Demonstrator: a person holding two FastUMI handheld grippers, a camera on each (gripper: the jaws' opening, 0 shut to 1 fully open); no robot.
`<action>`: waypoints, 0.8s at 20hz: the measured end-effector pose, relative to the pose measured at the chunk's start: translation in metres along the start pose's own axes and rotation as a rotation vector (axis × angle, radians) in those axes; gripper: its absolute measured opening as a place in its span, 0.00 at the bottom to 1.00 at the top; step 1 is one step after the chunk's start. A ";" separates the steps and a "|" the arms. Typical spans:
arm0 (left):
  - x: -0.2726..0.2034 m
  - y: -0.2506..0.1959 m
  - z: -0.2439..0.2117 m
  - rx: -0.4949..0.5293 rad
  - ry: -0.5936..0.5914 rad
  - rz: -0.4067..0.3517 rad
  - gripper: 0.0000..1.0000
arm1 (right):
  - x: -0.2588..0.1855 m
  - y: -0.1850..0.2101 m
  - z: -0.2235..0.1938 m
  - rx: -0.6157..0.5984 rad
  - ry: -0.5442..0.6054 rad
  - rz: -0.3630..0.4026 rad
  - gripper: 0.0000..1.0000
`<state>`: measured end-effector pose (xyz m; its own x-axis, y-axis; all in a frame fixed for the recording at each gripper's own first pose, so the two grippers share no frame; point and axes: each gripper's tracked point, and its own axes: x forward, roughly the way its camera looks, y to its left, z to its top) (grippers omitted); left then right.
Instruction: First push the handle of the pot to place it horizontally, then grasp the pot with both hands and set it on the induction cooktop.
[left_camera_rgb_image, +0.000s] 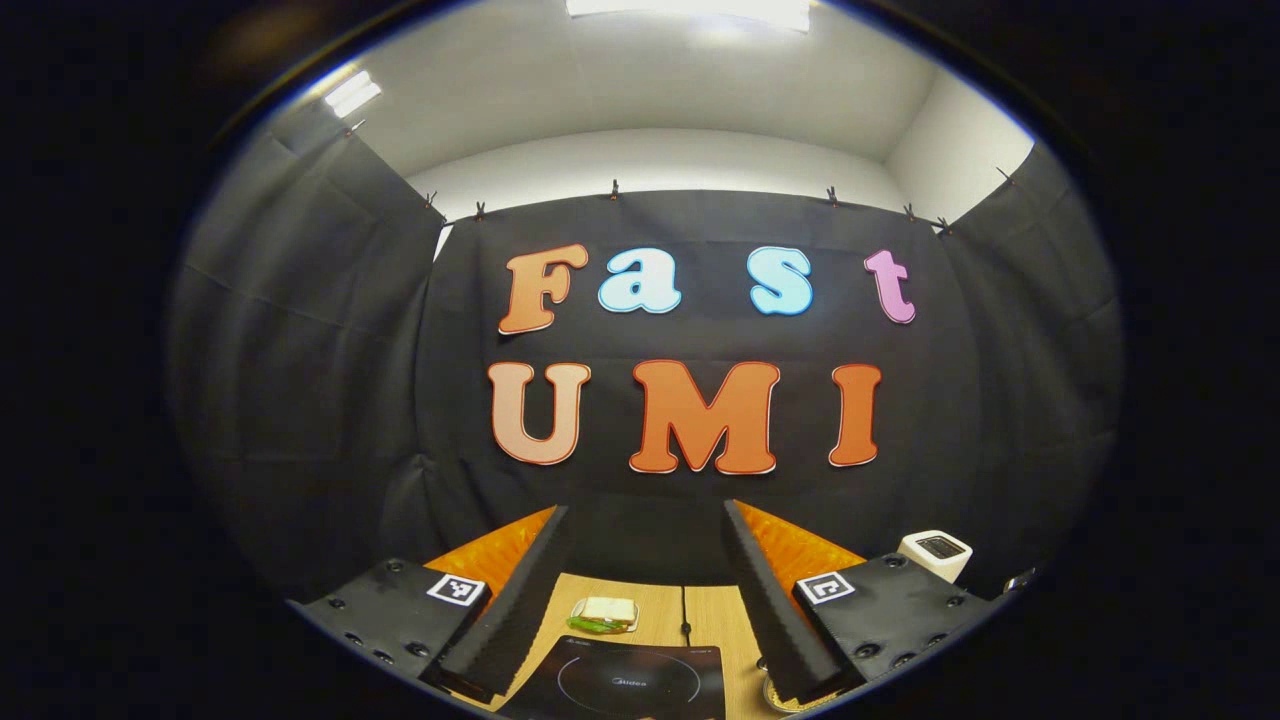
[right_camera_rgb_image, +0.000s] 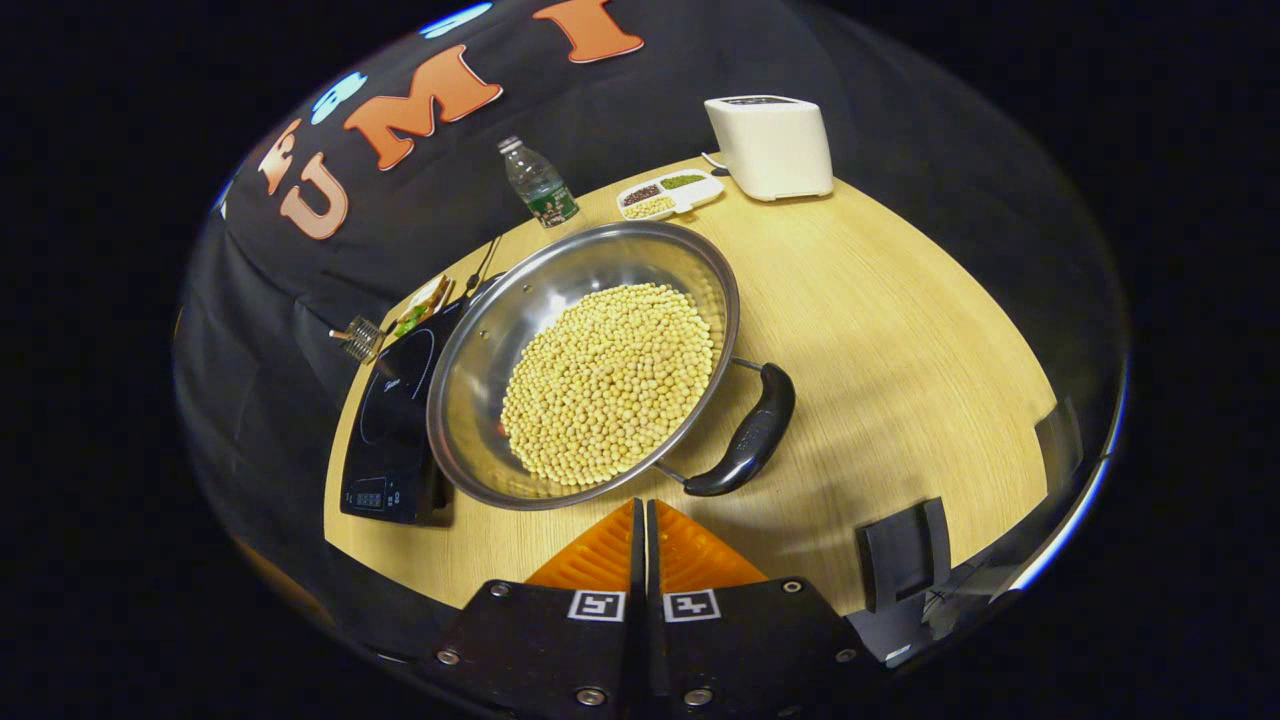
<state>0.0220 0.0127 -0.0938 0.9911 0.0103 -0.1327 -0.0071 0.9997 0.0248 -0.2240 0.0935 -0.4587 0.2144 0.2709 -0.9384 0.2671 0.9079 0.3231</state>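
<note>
A wide steel pot (right_camera_rgb_image: 497, 318) holding a heap of pale soybeans (right_camera_rgb_image: 610, 380) rests on the wooden table (right_camera_rgb_image: 900, 330), in the right gripper view. Its black handle (right_camera_rgb_image: 750, 430) sticks out on the side nearest me, to the right. The pot's left rim overlaps the black induction cooktop (right_camera_rgb_image: 392, 425). My right gripper (right_camera_rgb_image: 641, 508) is shut with nothing in it, its tips just short of the pot's near rim and left of the handle's lower end. My left gripper (left_camera_rgb_image: 645, 510) is open and held high, facing the wall, above the cooktop (left_camera_rgb_image: 630, 685).
A white appliance (right_camera_rgb_image: 772, 145), a small divided tray of beans (right_camera_rgb_image: 668, 195) and a water bottle (right_camera_rgb_image: 538, 185) stand at the table's far edge. A sandwich (right_camera_rgb_image: 425, 305) and a wire utensil (right_camera_rgb_image: 358, 338) lie beyond the cooktop. A black stand (right_camera_rgb_image: 905, 550) sits near the right edge.
</note>
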 end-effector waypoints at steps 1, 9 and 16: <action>0.001 0.002 -0.002 0.005 0.002 0.004 0.98 | 0.005 -0.004 -0.001 0.018 0.018 -0.016 0.00; -0.002 0.026 -0.005 0.029 0.000 0.051 0.98 | 0.022 -0.007 0.005 0.074 0.113 -0.026 0.00; 0.006 0.023 -0.011 0.034 0.013 0.034 0.98 | 0.029 -0.032 0.041 0.088 0.063 -0.094 0.00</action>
<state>0.0267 0.0358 -0.1050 0.9886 0.0452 -0.1438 -0.0364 0.9973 0.0633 -0.1875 0.0590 -0.4911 0.1255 0.2082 -0.9700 0.3653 0.8993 0.2403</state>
